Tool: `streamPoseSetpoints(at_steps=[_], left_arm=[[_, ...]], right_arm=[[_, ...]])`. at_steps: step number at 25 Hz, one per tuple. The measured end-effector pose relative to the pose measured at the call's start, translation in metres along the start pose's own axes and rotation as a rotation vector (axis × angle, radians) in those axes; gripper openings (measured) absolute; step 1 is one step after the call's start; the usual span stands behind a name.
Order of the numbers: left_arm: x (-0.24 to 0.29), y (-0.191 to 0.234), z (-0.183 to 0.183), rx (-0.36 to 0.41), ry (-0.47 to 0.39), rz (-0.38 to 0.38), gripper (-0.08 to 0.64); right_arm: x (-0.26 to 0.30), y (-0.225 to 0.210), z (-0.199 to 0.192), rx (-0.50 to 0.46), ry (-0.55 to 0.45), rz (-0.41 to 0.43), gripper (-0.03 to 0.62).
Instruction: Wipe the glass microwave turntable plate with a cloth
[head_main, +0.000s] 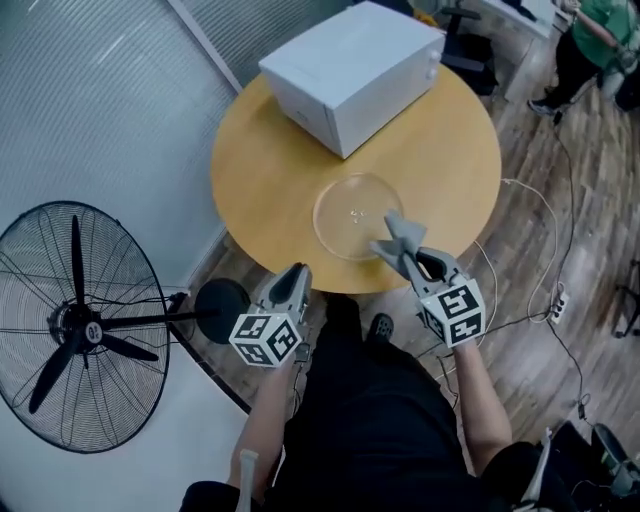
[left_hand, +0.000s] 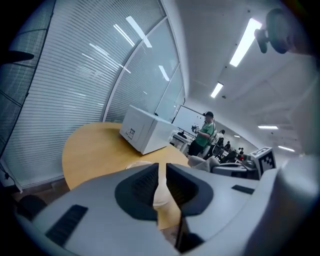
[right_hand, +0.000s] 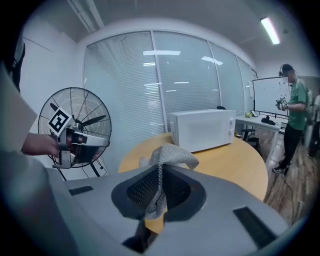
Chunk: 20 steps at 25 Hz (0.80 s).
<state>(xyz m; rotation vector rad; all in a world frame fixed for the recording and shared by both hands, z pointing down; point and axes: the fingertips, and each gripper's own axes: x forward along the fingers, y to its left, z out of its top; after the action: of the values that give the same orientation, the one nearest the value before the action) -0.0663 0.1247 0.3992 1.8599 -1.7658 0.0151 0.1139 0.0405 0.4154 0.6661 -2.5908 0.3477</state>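
Cloth (right_hand: 167, 156) stands pinched by a fold between the closed pads of the right hand-held gripper (head_main: 405, 258), its loose end sticking out past the tips. That looks like a hold chosen to leave free fabric to drag over glass. The glass turntable plate (head_main: 350, 215) lies flat on the round tabletop (head_main: 260, 170), out in front of the white microwave (head_main: 350, 70), where it can be reached from above.

The left hand-held gripper (head_main: 296, 272) hangs near the tabletop's near edge, apart from the plate. Its jaws are drawn close with a narrow slit between them and nothing in it. Probably it is kept free to steady the plate's rim.

The head view alone gives the plate's full outline and shows the cloth overlapping its near rim. Whether the fabric touches the glass cannot be told from there. The right gripper view suggests not, since the cloth stands in the air above the tabletop, and it also shows the mesh caught between the pads. The plate is hardly readable in that view. The left gripper view settles what the head view cannot, namely that its slit is empty, with only tabletop seen through it. The fan (head_main: 80, 325) on the floor shows in the head and right gripper views only.
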Motion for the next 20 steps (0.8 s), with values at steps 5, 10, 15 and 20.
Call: streamPoseSetpoints(at_steps=[5,10,15,20], left_arm=[[-0.02,-0.03,0.025,0.056,-0.082,-0.028,0.025],[-0.035,-0.053,0.051,0.113,-0.141,-0.068,0.008],[-0.043,-0.058,0.063,0.111,-0.185,-0.089,-0.002],[-0.038,-0.064,0.055,0.129,-0.183,-0.089,-0.003]], right_arm=[[-0.024,0.002,0.027,-0.04,-0.087,-0.019,0.026],[-0.047,0.007,0.048,-0.071,-0.161,-0.032,0.026],[-0.059,0.013,0.058,-0.144,-0.197,-0.079,0.023],[-0.069,0.015,0.048,-0.102,-0.205,-0.094,0.021]])
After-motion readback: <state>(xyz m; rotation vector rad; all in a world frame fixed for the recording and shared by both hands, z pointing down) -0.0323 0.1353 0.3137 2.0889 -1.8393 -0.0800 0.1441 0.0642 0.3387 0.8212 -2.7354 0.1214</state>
